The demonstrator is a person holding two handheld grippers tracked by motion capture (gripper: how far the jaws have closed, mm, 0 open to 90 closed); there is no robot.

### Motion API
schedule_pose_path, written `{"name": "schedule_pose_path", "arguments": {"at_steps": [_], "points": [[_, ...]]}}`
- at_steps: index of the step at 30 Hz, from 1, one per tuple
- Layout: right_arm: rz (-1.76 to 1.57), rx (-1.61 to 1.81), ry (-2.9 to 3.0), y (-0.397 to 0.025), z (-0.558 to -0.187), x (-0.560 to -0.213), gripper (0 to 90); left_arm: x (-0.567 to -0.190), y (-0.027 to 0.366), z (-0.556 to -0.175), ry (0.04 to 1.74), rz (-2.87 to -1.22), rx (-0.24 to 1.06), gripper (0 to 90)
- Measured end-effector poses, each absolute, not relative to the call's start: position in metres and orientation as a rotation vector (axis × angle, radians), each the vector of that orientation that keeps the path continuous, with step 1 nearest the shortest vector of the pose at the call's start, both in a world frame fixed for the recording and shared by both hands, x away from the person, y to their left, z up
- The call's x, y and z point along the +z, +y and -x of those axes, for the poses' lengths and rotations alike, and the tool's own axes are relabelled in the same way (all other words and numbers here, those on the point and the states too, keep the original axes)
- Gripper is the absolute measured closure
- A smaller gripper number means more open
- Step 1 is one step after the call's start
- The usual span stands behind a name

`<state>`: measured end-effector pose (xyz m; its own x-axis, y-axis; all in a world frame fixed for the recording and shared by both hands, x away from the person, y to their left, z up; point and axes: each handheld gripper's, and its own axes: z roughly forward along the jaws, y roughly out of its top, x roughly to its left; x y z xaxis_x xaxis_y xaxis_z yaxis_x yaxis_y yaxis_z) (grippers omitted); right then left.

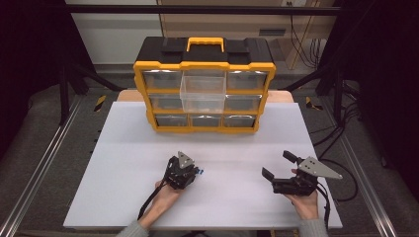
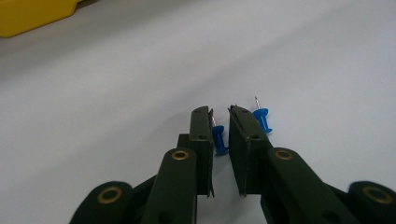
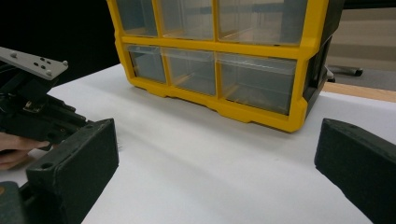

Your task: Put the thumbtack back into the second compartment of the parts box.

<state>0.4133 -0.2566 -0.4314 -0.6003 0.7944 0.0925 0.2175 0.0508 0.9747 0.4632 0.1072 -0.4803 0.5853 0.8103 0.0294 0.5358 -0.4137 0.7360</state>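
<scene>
Lying on the white table [image 1: 123, 163], near centre: two blue push pins [image 2: 219, 139]. Left gripper [image 2: 220, 111] narrowly parted around one, not yet pinching. Right gripper [image 1: 279, 165] spread wide. Light, slippery, sharp; gripping the plastic head looking best.

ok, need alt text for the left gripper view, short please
The left hand-held gripper points down at a white table, its two black jaws nearly closed around a blue pushpin that lies between them, not clearly clamped. A second blue pushpin lies just outside the right-hand jaw, pin pointing away. A yellow organizer corner shows at top left.
</scene>
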Motion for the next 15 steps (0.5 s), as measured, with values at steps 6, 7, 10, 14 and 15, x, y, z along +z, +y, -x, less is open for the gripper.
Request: {"name": "schedule_pose_path", "arguments": {"at_steps": [6,7,10,14,15], "points": [[-1.022,1.583,1.855,-0.2565,-0.4128,-0.4308,0.3,-0.4804,0.1069,-0.4629,1.070,-2.115,0.515,81.9],[-0.998,1.576,1.853,-0.2573,-0.4139,-0.4315,0.4,-0.4805,0.1067,-0.4628,1.069,-2.114,0.515,82.2],[-0.985,1.570,1.856,-0.2580,-0.4143,-0.4317,0.3,-0.4802,0.1075,-0.4631,1.065,-2.122,0.512,82.9],[-1.004,1.579,1.852,-0.2572,-0.4136,-0.4313,0.4,-0.4800,0.1081,-0.4634,1.064,-2.121,0.507,83.6],[-1.012,1.579,1.852,-0.2569,-0.4135,-0.4310,0.3,-0.4803,0.1076,-0.4633,1.066,-2.113,0.509,83.7]]}}
